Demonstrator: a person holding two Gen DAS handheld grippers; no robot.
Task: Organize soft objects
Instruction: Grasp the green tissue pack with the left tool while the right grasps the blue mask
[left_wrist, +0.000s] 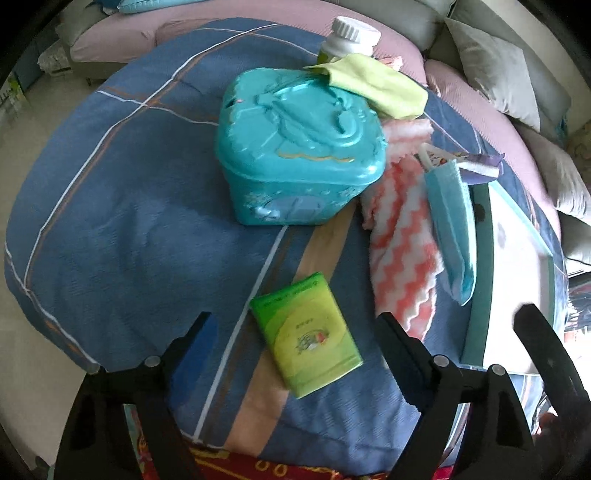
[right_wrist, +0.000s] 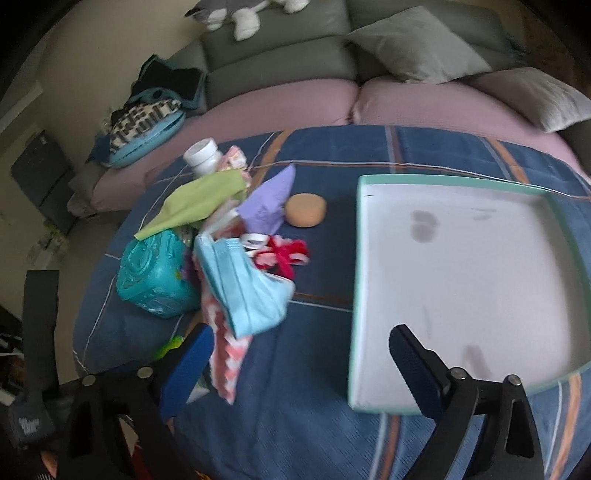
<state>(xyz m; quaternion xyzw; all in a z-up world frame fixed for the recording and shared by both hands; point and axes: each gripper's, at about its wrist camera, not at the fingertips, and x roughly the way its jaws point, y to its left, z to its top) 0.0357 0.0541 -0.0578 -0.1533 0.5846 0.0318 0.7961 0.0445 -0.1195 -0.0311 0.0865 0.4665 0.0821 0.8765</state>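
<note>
My left gripper (left_wrist: 295, 332) is open above a green tissue pack (left_wrist: 306, 336) that lies between its fingers on the blue plaid cloth. A teal plastic box (left_wrist: 299, 147) stands beyond it, with a yellow-green cloth (left_wrist: 373, 85) on its far corner. A pink-white zigzag towel (left_wrist: 402, 236) and a light blue face mask (left_wrist: 452, 225) lie to the right. My right gripper (right_wrist: 301, 350) is open and empty, between the soft pile and the white tray (right_wrist: 461, 277). The mask (right_wrist: 247, 288), towel (right_wrist: 225, 365), purple cloth (right_wrist: 269, 203), red-white fabric (right_wrist: 284, 254) and orange sponge (right_wrist: 306, 209) lie left of the tray.
A white bottle (left_wrist: 349, 37) stands behind the teal box (right_wrist: 155, 277); it also shows in the right wrist view (right_wrist: 203, 155). A sofa with pink seat cushions (right_wrist: 424, 107) and grey pillows (right_wrist: 417, 48) runs behind the table. The tray's edge (left_wrist: 476, 295) lies right of the left gripper.
</note>
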